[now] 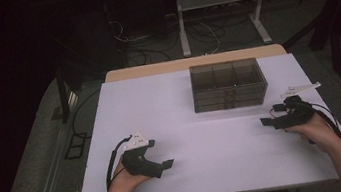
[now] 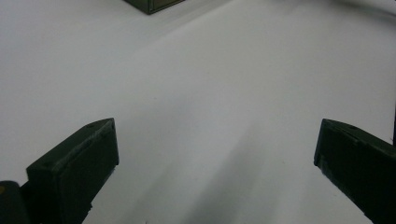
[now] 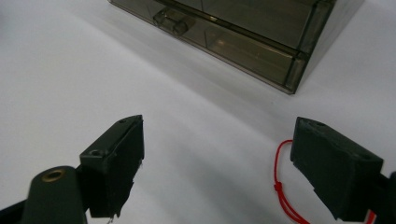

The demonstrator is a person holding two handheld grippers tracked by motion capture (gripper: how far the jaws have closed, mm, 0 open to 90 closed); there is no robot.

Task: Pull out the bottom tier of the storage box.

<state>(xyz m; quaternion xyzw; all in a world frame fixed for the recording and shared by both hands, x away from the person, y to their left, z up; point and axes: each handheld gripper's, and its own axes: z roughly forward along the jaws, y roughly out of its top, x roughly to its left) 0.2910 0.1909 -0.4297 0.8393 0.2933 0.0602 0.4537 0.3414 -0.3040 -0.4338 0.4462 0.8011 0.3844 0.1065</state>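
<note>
overhead, the high view showed a white table (image 1: 202, 122) with a smoky, see-through plastic box (image 1: 228, 84) standing toward its far side, a little right of the middle. the box's top was divided into compartments, and a drawer front ran along its near face. the left gripper (image 1: 165, 165) lay low near the table's front left, held in the person's left hand (image 1: 125, 179), its black jaws pointing toward the middle of the table and well apart from the box. the right gripper (image 1: 266, 122) sat near the right edge, held in the right hand (image 1: 314, 130), its jaws aimed left; it was nearer the box than the other gripper but not touching it, below the box's right front corner.

next, the left gripper view looked along its two black jaws, which stood wide apart with nothing between them but bare white tabletop. a dark corner of the box (image 2: 152, 4) just showed at the top edge, far ahead.

lastly, the right gripper view had its jaws spread wide too, holding nothing. ahead of them the box (image 3: 243, 32) lay close, its small drawer handle (image 3: 171, 20) up and left of centre. a thin red cord (image 3: 282, 191) ran on the table beside the right-hand jaw.
</note>
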